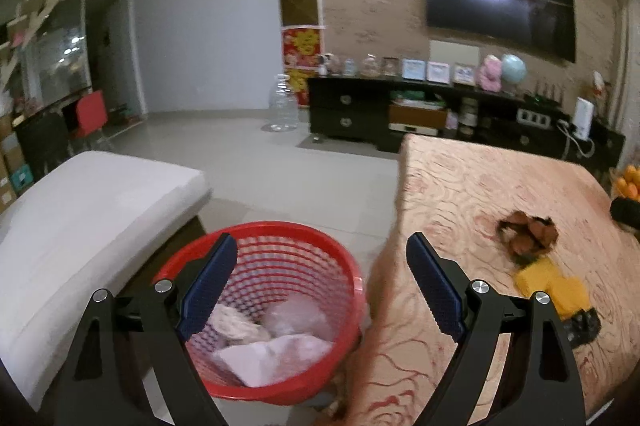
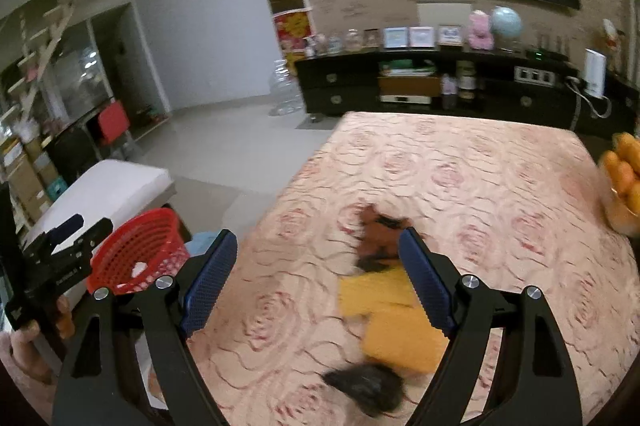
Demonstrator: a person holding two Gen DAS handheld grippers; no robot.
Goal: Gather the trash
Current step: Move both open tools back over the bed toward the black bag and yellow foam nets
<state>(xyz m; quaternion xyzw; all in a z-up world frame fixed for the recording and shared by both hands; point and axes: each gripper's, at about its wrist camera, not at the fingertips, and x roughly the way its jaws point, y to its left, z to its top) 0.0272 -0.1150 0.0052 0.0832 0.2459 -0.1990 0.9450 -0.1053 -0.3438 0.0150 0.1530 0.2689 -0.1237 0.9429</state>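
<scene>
Yellow wrapper (image 2: 394,322) lies just ahead of the spread, empty right gripper (image 2: 316,286) (long axis running away); the left gripper (image 1: 320,286), also spread, hangs over 1 red basket (image 1: 280,226).

Not much to read here. Left of the black TV cabinet (image 1: 360,106), a red-and-yellow poster (image 1: 301,46) hangs on the wall, carrying large yellow characters, but they are too blurred to make out; the right wrist view catches the same poster (image 2: 294,30) and it reads no better there. On top of the cabinet, the framed pictures (image 1: 425,70) show pale prints with no legible words. In the right wrist view, far left of the cabinet, the left gripper (image 2: 66,226) bears a small strip of white lettering on its black body, too tiny and smeared to read. No numbers or brands come through anywhere.
</scene>
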